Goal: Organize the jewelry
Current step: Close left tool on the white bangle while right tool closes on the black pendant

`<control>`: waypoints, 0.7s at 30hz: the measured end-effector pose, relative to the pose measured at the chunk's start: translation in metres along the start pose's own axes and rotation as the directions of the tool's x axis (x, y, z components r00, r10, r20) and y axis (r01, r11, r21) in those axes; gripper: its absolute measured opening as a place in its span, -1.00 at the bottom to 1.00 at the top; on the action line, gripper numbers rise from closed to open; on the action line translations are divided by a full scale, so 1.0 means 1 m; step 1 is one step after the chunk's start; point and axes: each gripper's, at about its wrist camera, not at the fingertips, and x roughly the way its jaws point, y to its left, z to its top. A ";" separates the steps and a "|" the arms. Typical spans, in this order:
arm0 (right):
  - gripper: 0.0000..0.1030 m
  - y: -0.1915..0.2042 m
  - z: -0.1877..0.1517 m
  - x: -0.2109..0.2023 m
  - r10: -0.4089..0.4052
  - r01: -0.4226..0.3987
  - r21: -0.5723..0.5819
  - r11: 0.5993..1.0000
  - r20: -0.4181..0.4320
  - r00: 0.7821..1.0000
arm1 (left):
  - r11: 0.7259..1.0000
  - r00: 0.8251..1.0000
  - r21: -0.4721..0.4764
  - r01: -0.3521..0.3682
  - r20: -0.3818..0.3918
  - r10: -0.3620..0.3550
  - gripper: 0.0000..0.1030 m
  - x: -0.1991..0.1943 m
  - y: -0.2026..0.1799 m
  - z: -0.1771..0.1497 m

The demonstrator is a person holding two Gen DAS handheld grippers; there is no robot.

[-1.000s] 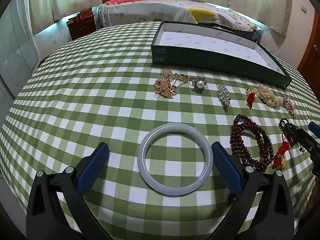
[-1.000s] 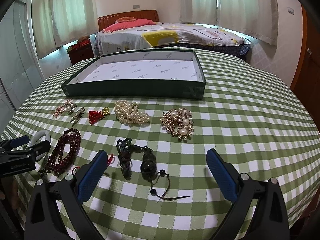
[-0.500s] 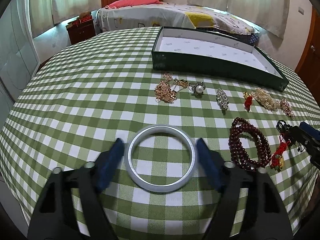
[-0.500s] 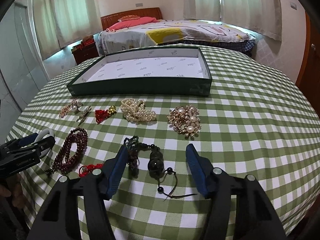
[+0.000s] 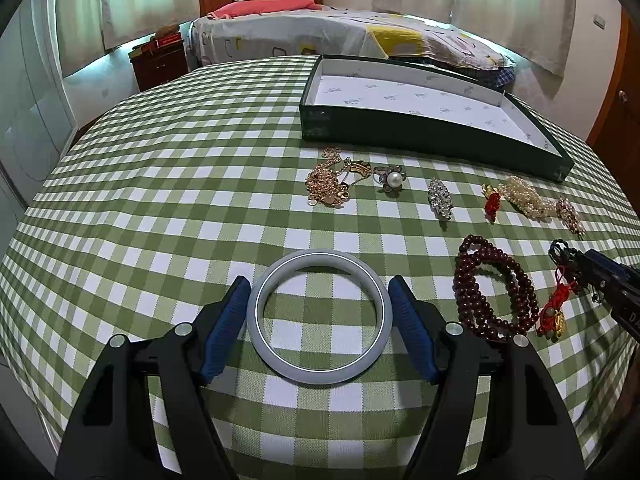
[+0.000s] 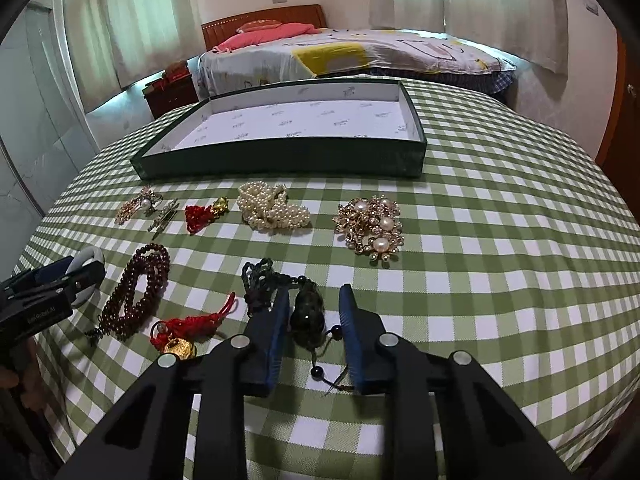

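Note:
My left gripper is shut on a pale grey-green bangle, its blue pads touching both sides. My right gripper has its jaws narrowed around a dark stone pendant on a black cord; a gap still shows on the right side. A dark green box with a white lining stands at the back, also in the right wrist view. Between lie a gold chain, a pearl flower, a crystal clip, pearls, a gold-pearl brooch and dark red beads.
A red knot charm with a gold piece lies left of the pendant; another red charm lies by the pearls. The round table has a green checked cloth. A bed stands behind it.
Both grippers have closed in. The left went from wide open to gripping the bangle. The right narrowed around the dark pendant and moved closer to it.

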 end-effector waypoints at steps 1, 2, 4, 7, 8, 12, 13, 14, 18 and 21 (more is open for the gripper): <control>-0.48 0.000 0.000 0.000 0.001 -0.001 -0.004 1.000 -0.003 1.000 | 1.000 1.000 0.001 0.000 -0.001 0.000 0.34 0.000 0.000 0.000; -0.48 0.001 0.000 0.000 0.001 -0.001 -0.007 1.000 -0.004 1.000 | 1.000 1.000 0.001 0.000 -0.001 0.000 0.34 0.000 -0.001 0.000; -0.49 0.002 -0.001 0.000 0.001 -0.001 -0.011 1.000 -0.004 1.000 | 1.000 1.000 0.001 0.004 -0.002 -0.004 0.34 -0.001 -0.002 0.000; -0.65 0.005 -0.004 -0.002 0.000 0.000 -0.030 1.000 -0.009 1.000 | 1.000 1.000 0.005 0.001 -0.005 -0.001 0.34 -0.001 -0.003 0.000; -0.65 0.005 -0.004 -0.002 0.002 -0.002 -0.029 1.000 -0.010 1.000 | 1.000 1.000 0.005 0.005 -0.005 -0.005 0.34 -0.001 -0.004 -0.001; -0.66 0.003 -0.004 -0.005 0.016 -0.016 -0.011 1.000 -0.013 1.000 | 1.000 1.000 0.008 0.023 0.012 -0.023 0.34 -0.007 -0.006 0.000; -0.66 0.003 -0.005 -0.006 0.020 -0.020 -0.006 1.000 -0.012 1.000 | 1.000 1.000 0.010 0.025 0.017 -0.025 0.34 -0.008 -0.006 0.000; -0.66 0.003 -0.004 -0.007 0.023 -0.023 -0.003 1.000 -0.010 1.000 | 1.000 0.999 0.013 0.024 0.023 -0.025 0.34 -0.010 -0.007 0.000; -0.66 0.002 -0.001 -0.018 0.018 -0.018 -0.001 1.000 0.027 0.999 | 0.999 0.998 0.024 0.042 0.040 -0.043 0.34 -0.015 -0.009 0.001; -0.66 0.003 0.003 -0.027 0.017 -0.017 0.000 1.000 0.057 0.998 | 0.999 0.998 0.034 0.039 0.055 -0.041 0.34 -0.020 -0.012 0.004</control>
